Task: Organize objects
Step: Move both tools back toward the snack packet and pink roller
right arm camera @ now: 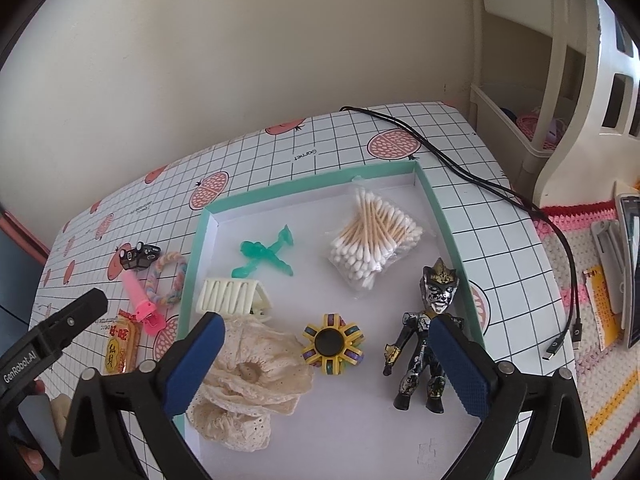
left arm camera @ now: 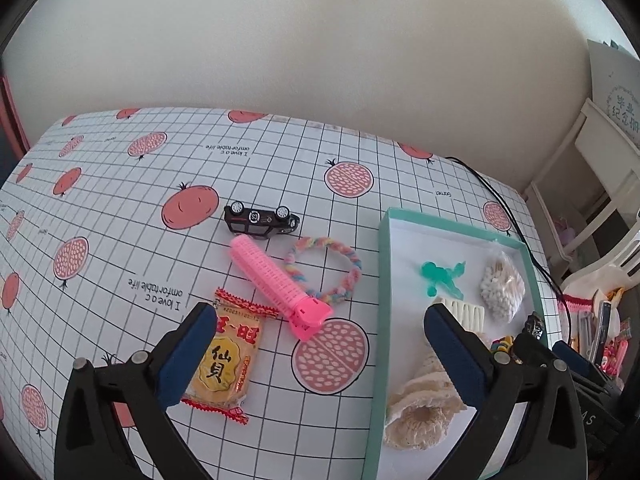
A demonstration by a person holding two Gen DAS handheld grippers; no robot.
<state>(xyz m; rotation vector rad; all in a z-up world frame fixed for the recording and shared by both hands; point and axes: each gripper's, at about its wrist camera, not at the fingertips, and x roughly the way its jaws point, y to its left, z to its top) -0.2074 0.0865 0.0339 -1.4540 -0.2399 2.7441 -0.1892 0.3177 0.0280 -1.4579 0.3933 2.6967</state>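
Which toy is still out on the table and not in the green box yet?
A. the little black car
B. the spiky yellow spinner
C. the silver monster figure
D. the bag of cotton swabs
A: the little black car lies flipped over on the tablecloth, outside the green box.

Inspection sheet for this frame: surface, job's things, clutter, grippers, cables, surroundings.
Surface: table under a grid-and-pomegranate cloth.
Job's things: teal box holds a green figure, cotton swabs, cream hair clip, lace scrunchie, spinner and action figure. Still on the cloth: toy car lying overturned, pink roller, braided hair tie, snack packet.
Clutter: nothing seen.
Grippers: left gripper and right gripper open, empty.
Cables: black USB cable runs behind the box.
Surroundings: cream wall, white shelf, crocheted mat.
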